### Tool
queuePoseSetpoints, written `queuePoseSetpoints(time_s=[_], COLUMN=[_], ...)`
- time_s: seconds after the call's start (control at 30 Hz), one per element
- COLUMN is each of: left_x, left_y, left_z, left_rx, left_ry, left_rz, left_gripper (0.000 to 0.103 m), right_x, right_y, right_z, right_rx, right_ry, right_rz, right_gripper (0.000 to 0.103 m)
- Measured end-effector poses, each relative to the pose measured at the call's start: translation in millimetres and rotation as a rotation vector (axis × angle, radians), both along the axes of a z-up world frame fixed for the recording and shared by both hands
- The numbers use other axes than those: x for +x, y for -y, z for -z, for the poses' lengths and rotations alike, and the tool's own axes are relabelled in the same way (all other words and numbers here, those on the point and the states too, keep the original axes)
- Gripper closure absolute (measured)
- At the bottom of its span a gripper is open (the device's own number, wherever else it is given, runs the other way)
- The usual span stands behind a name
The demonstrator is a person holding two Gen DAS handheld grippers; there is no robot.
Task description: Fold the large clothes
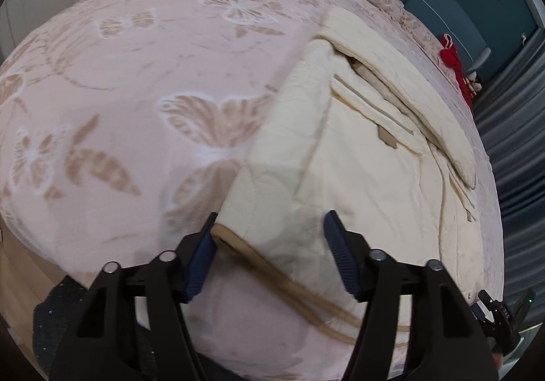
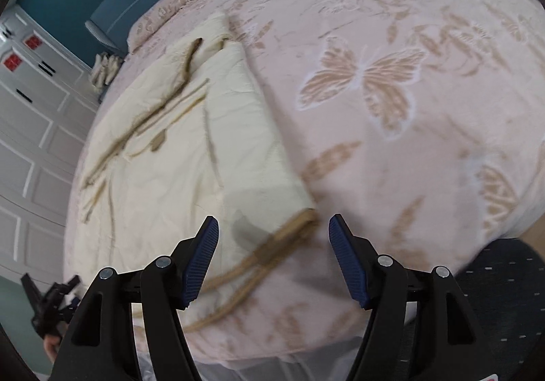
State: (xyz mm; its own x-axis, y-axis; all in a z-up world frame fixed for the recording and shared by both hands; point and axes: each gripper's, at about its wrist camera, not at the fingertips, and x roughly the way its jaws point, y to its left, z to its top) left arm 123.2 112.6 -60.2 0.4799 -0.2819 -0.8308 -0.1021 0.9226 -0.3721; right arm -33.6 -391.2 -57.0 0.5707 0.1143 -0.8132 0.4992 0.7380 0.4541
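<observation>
2 grippers, left gripper (image 1: 270, 227) and right gripper (image 2: 273, 229), have jaws released over the cream garment (image 1: 357, 149) on the bedspread (image 1: 136, 81); its lower-centre tan hem is motion-blurred in the right view.

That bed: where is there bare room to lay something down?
The butterfly-print bedspread lies bare left of the cream garment in the left view, and to its right in the right view. It is crowded near the bed's edge, where both grippers hover over its tan-trimmed corners.
</observation>
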Motion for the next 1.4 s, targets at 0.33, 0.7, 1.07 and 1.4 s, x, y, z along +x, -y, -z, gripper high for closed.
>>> queuePoseSetpoints(time_s=[0.33, 0.7, 1.07, 1.4], left_x=[-16, -111, -198, -90], left_y=[6, -9, -34, -9], left_z=[-39, -120, -202, -191], left_rx=[-0.017, 0.066, 0.005, 0.050], left_ry=[0.064, 0.134, 0.233, 0.368], left_rz=[0.044, 0.256, 0.232, 0.113], left_gripper=[0.099, 0.099, 0.099, 0.098], right_x=[-2, -102, -123, -14], right_y=[-9, -33, -12, 17], right_z=[-40, -124, -202, -168], right_rx=[-0.100, -0.248, -0.179, -0.111], right_ry=[0.047, -0.071, 0.153, 0.326], right_rz=[-0.076, -0.522, -0.403, -0.154], right_gripper=[0.099, 0.100, 0.100, 0.100])
